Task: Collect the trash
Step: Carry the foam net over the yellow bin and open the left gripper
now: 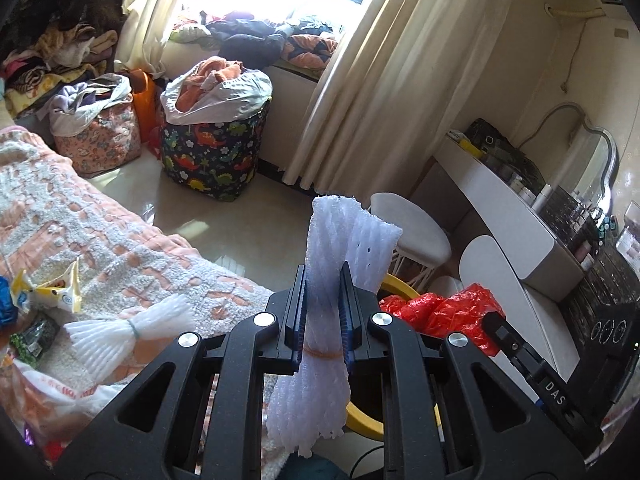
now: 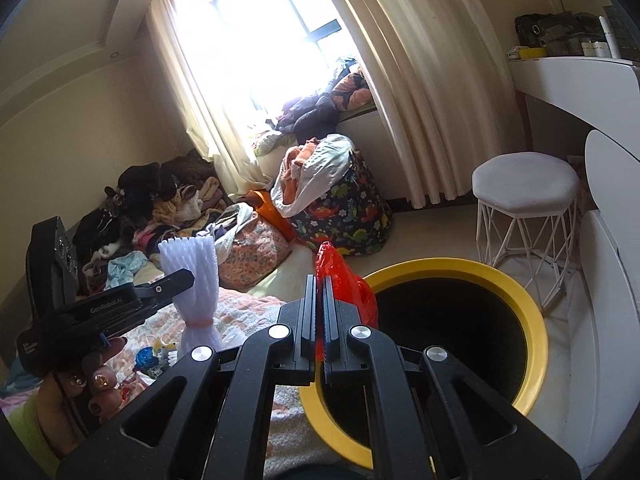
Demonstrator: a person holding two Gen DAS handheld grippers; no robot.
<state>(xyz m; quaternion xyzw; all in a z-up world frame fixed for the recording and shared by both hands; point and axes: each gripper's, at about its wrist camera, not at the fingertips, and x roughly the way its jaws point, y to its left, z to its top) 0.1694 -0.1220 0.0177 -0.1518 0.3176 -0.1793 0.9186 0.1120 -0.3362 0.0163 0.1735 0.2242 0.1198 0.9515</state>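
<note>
Sunlit and cluttered, the bedroom has a bright window [image 2: 256,28], heaps of clothes and a bed [image 1: 100,236] under an orange-and-white blanket, with a yellow-rimmed bin [image 2: 532,320] on the floor beside it. The left gripper [image 1: 323,312] is clenched on a bundle of white foam netting [image 1: 344,236], squeezed around its banded waist. The bundle stands nearly upright, its long axis running up and down between the fingers, one fanned end up toward the window and the other hanging below the jaws. The right gripper [image 2: 319,316] is pinched tight on a red plastic bag [image 2: 344,280], which hangs just at the near rim of the bin's mouth. More trash lies on the blanket: a second foam bundle [image 1: 132,326] and a yellow-and-white wrapper [image 1: 52,290]. The foam is soft and springy, so it could slip out of the pinch on the way across and land on the bed or floor. The red bag is light and billowy; let go too near the rim, it may catch on the edge instead of falling in. With both hands close together, the grippers could also knock each other.
</note>
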